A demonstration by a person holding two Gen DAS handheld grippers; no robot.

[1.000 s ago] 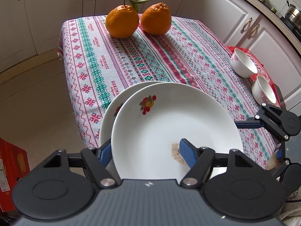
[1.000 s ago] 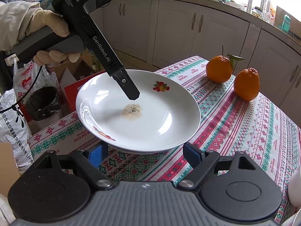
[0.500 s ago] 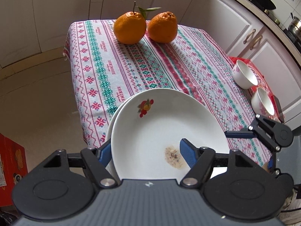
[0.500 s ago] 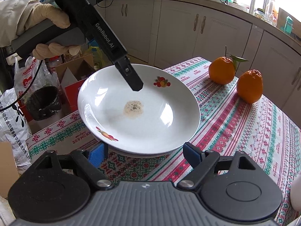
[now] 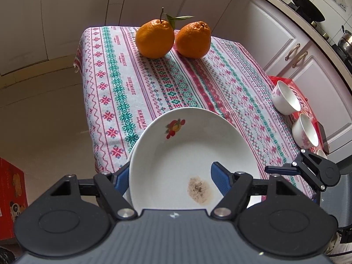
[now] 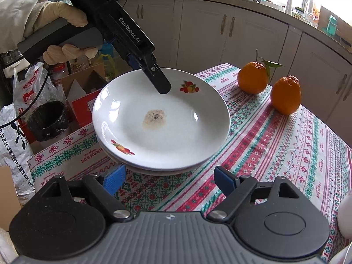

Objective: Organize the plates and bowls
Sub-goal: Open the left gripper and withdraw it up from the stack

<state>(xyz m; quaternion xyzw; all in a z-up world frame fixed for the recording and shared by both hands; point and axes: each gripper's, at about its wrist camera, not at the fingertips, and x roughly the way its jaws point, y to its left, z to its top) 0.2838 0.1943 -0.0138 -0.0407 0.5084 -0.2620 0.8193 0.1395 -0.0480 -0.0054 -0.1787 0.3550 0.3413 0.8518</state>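
1. Left gripper point(image 5: 169, 176): jaws straddle the near rim of the top plate point(image 5: 189, 154), one blue pad under or outside the rim, the other over the plate's inside. Jaws are opening; the plate rim is between them, and I cannot tell whether the pads press on it.
2. From the right wrist view, the left gripper point(image 6: 161, 88) comes in from the upper left with its black finger tip over the plate point(image 6: 176, 118), held by a gloved hand point(image 6: 66, 33).
3. Top plate sits stacked on a second plate point(image 6: 154, 171) at the worktop point(image 6: 286, 154) edge; it has fruit decals and a brown speckled stain in the centre.
4. Right gripper point(image 6: 169, 179): jaws apart, empty, touching nothing, hovering just short of the stack's near edge.
5. Two white bowls point(image 5: 286, 99) point(image 5: 305, 132) with pink flowers at the worktop's right edge, on red wrapping.
6. Two oranges point(image 5: 155, 38) point(image 5: 193, 39) at the far end, touching.
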